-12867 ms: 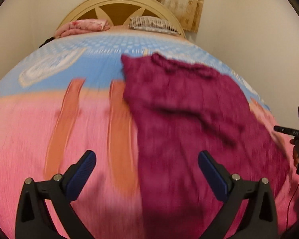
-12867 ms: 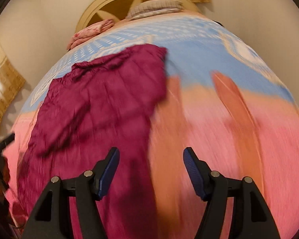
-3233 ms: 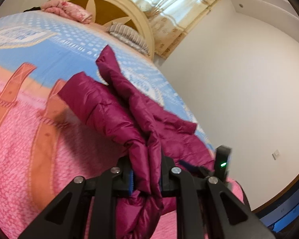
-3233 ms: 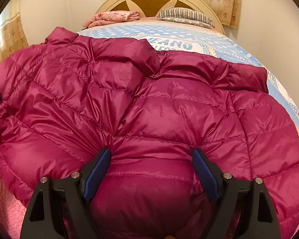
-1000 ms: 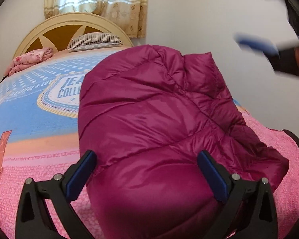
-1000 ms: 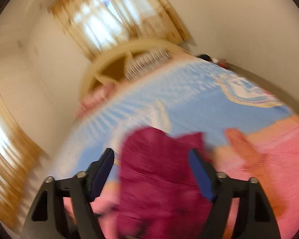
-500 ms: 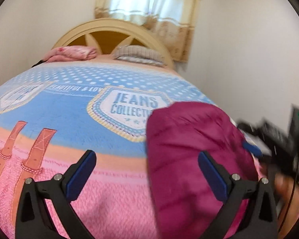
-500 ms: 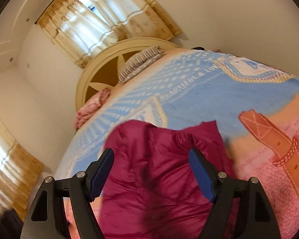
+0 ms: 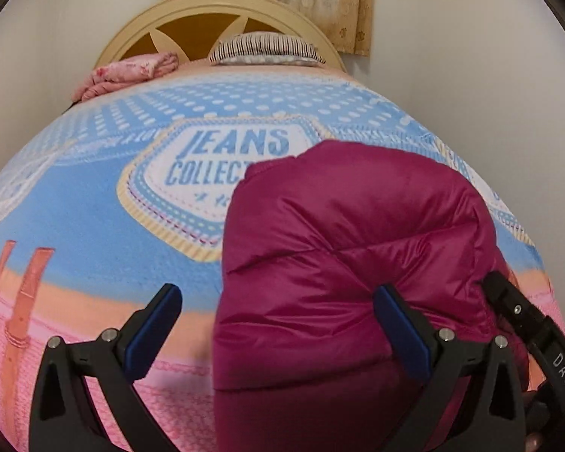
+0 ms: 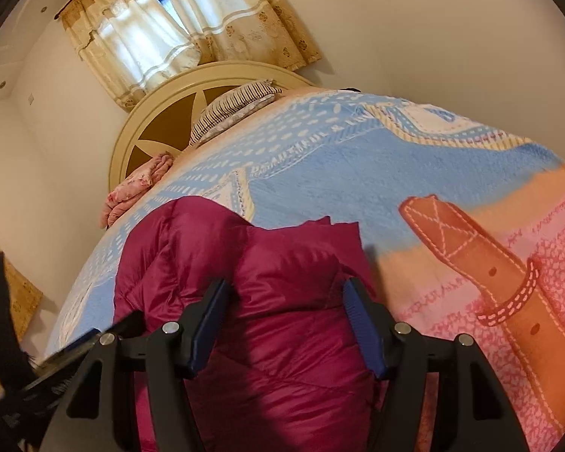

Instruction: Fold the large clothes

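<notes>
- jacket (image 9: 350, 263): folded into a compact, puffy bundle, lying on the bed (image 9: 94, 226) near its right edge, partly over the printed badge.
- left gripper (image 9: 278, 324): jaws wide, holding nothing.
- right gripper (image 10: 286, 324): jaws wide over the bundle, gripping nothing.
- progress, as judged: folding appears essentially complete; perhaps only a loose flap at the far edge needs tidying.

left tongs (image 9: 275, 322) | black arms | blue pads | silver screws | right tongs (image 10: 288, 320) alike

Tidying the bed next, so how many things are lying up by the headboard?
2: a striped pillow at the headboard's middle, and a folded pink blanket to its left. Anything behind the jacket is hidden.
</notes>
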The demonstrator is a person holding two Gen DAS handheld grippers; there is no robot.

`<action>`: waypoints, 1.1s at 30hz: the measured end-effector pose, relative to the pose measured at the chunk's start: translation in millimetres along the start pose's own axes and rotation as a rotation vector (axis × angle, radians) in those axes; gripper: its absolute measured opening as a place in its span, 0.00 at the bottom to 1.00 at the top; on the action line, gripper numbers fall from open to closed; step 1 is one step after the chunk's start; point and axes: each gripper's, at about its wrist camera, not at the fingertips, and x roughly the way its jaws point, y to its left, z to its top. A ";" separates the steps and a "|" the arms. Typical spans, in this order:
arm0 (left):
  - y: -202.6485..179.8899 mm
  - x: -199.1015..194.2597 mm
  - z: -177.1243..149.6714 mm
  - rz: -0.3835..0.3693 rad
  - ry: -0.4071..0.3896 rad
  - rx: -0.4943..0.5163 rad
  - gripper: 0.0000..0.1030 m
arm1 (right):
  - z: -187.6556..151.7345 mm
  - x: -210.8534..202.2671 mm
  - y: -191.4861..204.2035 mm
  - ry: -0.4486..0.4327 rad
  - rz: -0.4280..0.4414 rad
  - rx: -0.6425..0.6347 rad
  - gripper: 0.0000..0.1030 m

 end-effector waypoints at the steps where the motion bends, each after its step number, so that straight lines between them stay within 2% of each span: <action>1: 0.9 1.2 -0.8 -0.006 0.006 -0.002 1.00 | -0.4 2.4 -0.7 0.003 -0.002 -0.001 0.62; 22: 1.1 26.3 -8.9 -0.090 0.113 -0.048 1.00 | -8.0 17.4 -9.3 0.041 -0.011 0.031 0.62; 33: -2.0 32.1 -10.9 -0.088 0.133 -0.037 1.00 | -8.6 23.4 -13.9 0.060 -0.008 0.043 0.62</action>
